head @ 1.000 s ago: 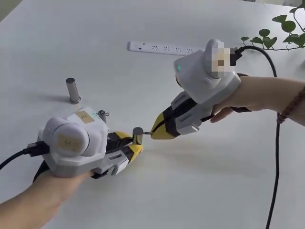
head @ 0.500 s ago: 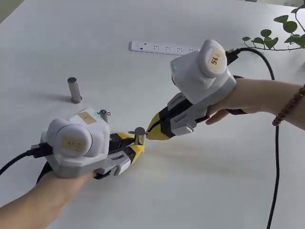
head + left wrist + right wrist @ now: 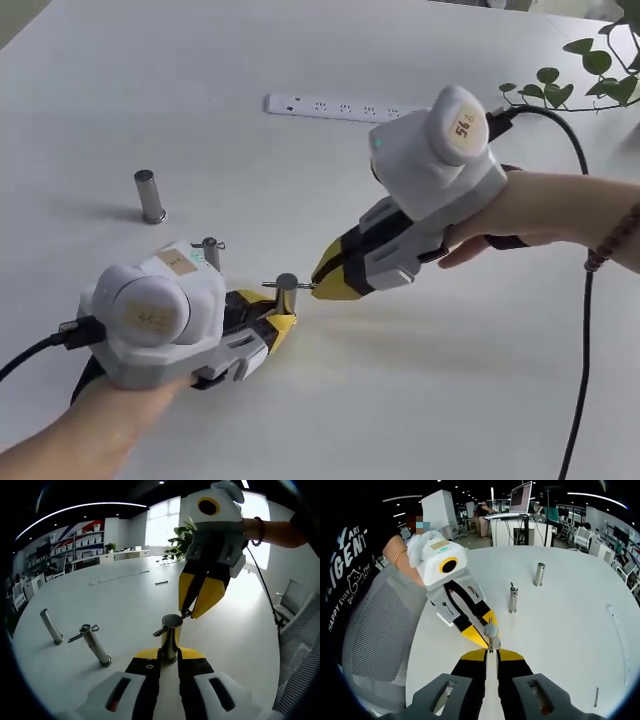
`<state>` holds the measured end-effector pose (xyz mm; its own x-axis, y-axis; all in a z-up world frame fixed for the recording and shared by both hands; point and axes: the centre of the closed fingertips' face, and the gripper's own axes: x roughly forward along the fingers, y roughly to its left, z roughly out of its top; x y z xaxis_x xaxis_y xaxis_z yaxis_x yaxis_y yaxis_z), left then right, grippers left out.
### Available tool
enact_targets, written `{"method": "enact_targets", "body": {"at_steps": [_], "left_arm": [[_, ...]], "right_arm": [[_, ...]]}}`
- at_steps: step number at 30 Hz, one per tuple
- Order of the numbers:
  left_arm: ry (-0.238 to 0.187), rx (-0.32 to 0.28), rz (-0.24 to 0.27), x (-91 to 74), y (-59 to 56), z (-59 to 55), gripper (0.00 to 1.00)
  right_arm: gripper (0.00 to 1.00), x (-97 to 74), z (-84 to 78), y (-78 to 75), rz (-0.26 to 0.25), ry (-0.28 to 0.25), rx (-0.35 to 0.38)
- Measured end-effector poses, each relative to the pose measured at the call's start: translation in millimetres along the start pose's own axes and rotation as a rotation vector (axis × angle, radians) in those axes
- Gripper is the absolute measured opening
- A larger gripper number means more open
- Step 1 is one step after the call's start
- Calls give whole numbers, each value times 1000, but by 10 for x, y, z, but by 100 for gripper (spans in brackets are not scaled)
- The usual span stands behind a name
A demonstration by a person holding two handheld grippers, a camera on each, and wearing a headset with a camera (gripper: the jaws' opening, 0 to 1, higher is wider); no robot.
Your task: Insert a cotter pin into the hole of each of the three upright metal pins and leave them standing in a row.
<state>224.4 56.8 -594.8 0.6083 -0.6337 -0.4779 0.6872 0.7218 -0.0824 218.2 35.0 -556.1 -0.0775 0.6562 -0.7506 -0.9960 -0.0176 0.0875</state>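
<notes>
White, matte desk (image 3: pixel 450 400) carries three smooth, cylindrical metal pins. A bare pin (image 3: pixel 150 195) stands nearest the left edge, and a second pin (image 3: pixel 211 250) has a looped wire cotter through its top. The third pin (image 3: pixel 287 292) is clamped upright in the left gripper (image 3: pixel 274 310). The right gripper (image 3: pixel 322 285), jaws pinched nearly closed, grips a thin cotter pin (image 3: pixel 303 287) threaded through the third pin's hole.

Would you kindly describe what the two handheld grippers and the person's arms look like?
Both the left gripper and right gripper have bulky white housings, black-and-yellow jaws, a round tan sticker and a black cable. The arms are bare; the right wrist wears a brown bead bracelet.
</notes>
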Motion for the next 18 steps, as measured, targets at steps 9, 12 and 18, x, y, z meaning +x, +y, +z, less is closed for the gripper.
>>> {"method": "enact_targets", "body": {"at_steps": [9, 12, 18], "left_arm": [[2, -1, 2, -2, -6, 1, 11], [3, -1, 3, -2, -4, 1, 11], [-1, -22, 3, -5, -3, 0, 11]], "right_arm": [[0, 38, 16, 29, -1, 8, -19], [0, 49, 41, 36, 1, 8, -22], [0, 53, 51, 36, 0, 9, -22]]}}
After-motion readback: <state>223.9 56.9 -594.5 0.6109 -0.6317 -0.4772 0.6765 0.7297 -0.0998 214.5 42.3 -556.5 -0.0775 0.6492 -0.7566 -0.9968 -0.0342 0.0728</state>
